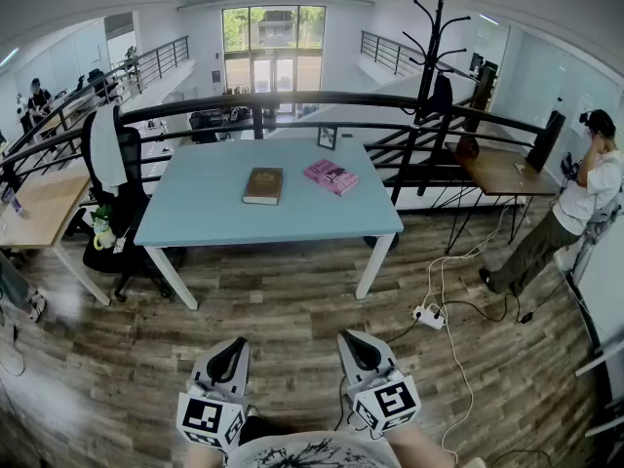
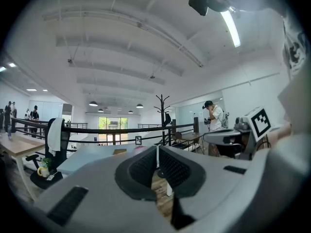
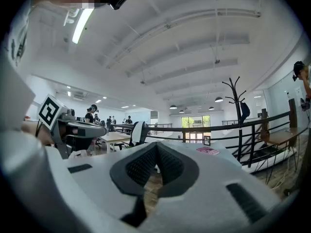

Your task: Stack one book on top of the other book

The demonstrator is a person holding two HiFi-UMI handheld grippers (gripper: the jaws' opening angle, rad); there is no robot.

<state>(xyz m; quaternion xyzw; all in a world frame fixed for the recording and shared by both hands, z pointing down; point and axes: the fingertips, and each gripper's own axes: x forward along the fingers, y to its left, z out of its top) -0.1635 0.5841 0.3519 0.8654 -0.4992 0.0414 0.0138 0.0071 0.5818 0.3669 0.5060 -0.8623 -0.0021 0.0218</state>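
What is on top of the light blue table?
A brown book and a pink book lie apart on the table, with a small picture frame at its far edge. Whatever is under the books is covered.

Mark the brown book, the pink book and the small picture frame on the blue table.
brown book (image 1: 262, 185): head view, middle of its cover.
pink book (image 1: 331, 175): head view, middle of its cover.
picture frame (image 1: 328, 137): head view, middle of its front.
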